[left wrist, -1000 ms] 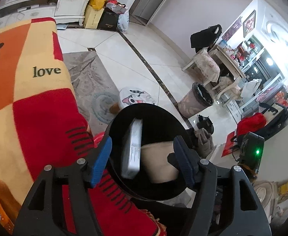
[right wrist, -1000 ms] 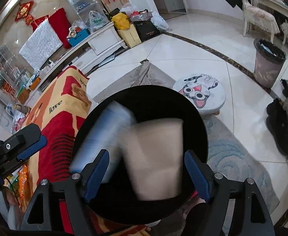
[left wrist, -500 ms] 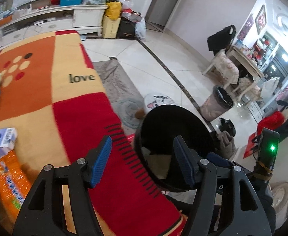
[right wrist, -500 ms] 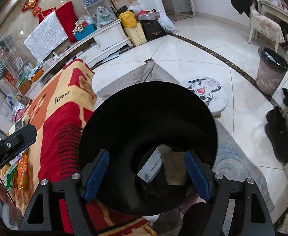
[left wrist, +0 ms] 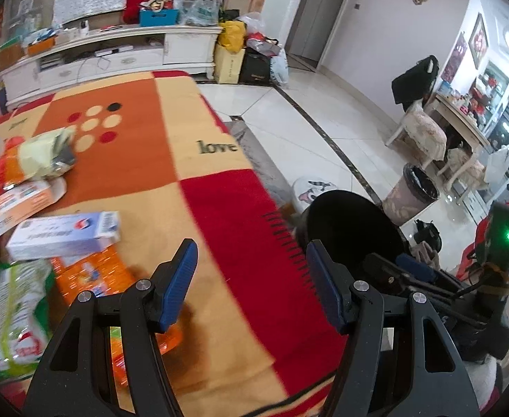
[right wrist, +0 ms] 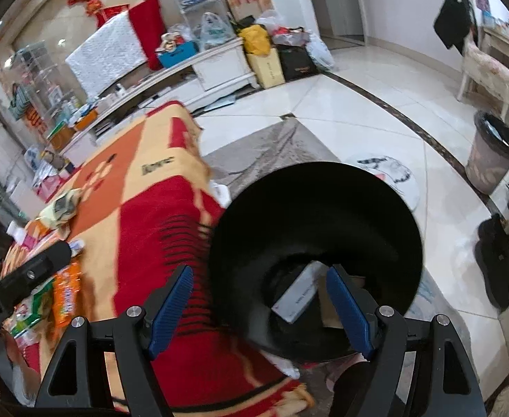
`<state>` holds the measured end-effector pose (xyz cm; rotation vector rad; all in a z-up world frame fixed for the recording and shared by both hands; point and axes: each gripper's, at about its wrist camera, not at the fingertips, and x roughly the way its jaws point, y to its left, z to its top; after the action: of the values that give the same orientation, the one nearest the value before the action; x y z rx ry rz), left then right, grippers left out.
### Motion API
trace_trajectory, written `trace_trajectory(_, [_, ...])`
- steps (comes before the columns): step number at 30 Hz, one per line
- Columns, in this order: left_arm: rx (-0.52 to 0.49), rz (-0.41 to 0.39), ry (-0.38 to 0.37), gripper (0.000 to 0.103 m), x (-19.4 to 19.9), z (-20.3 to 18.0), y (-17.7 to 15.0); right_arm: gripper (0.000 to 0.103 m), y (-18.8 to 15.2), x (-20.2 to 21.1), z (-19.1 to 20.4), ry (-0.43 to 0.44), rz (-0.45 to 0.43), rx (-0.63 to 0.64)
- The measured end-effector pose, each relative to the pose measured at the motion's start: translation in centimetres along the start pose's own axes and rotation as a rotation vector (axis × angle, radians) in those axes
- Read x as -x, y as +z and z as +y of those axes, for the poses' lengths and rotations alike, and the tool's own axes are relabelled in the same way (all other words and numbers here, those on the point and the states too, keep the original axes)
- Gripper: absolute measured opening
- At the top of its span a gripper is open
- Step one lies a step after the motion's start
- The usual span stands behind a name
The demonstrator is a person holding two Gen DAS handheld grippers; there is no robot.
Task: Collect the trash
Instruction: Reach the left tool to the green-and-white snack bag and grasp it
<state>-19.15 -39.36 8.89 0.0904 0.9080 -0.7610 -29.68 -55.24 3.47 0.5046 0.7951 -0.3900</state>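
Observation:
My left gripper (left wrist: pixel 252 264) is open and empty over the red and orange blanket (left wrist: pixel 143 160) on the table. Trash lies at the blanket's left: a white and blue box (left wrist: pixel 63 234), an orange packet (left wrist: pixel 91 278), a green and white bag (left wrist: pixel 8 316) and a crumpled pale wrapper (left wrist: pixel 42 156). The black bin (right wrist: pixel 324 208) stands by the table's right edge. My right gripper (right wrist: pixel 261 299) hangs open and empty above the bin's mouth. A white box (right wrist: pixel 299 293) and a brown cardboard piece (right wrist: pixel 331 307) lie at its bottom. The left gripper's body (right wrist: pixel 28 274) shows in the right wrist view.
A small round stool with a cat print (right wrist: pixel 393 173) stands on a grey rug beyond the bin. A second lined waste bin (right wrist: pixel 490 153) is on the tiled floor at right, with shoes (right wrist: pixel 497 253) near it. A white low cabinet (left wrist: pixel 98 52) runs behind the table.
The white box and brown piece dropped to the bin's bottom. My left gripper swung left from above the bin to over the blanket. My right gripper rose slightly above the bin.

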Motion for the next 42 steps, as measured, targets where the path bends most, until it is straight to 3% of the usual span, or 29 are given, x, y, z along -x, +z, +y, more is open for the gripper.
trace_trajectory(11, [0.055,-0.024,0.061,0.064,5.2,5.6,-1.6,0.077,-1.2,-0.3,7.2,0.110,0.037,0.091])
trace_trajectory(16, [0.111,-0.031,0.091,0.064,8.2,10.0,-2.3,0.077,-2.1,-0.6,10.9,0.153,0.059,0.166])
trace_trajectory(21, [0.178,0.011,0.104,0.064,9.4,14.1,-3.1,0.077,-2.8,-1.3,13.4,0.195,0.078,0.198])
trace_trajectory(28, [0.316,0.100,0.055,0.065,8.0,17.8,-4.9,0.079,-3.9,-3.2,16.7,0.270,0.136,0.262])
trace_trajectory(32, [0.319,0.134,0.064,0.065,6.5,17.5,-5.7,0.080,-4.4,-4.8,18.3,0.294,0.178,0.318])
trace_trajectory(38, [0.338,0.137,0.095,0.065,5.2,18.0,-6.0,0.081,-4.9,-6.7,19.0,0.270,0.213,0.384])
trace_trajectory(42, [0.361,0.099,0.070,0.065,5.5,18.3,-5.4,0.082,-4.7,-6.8,18.2,0.269,0.217,0.368])
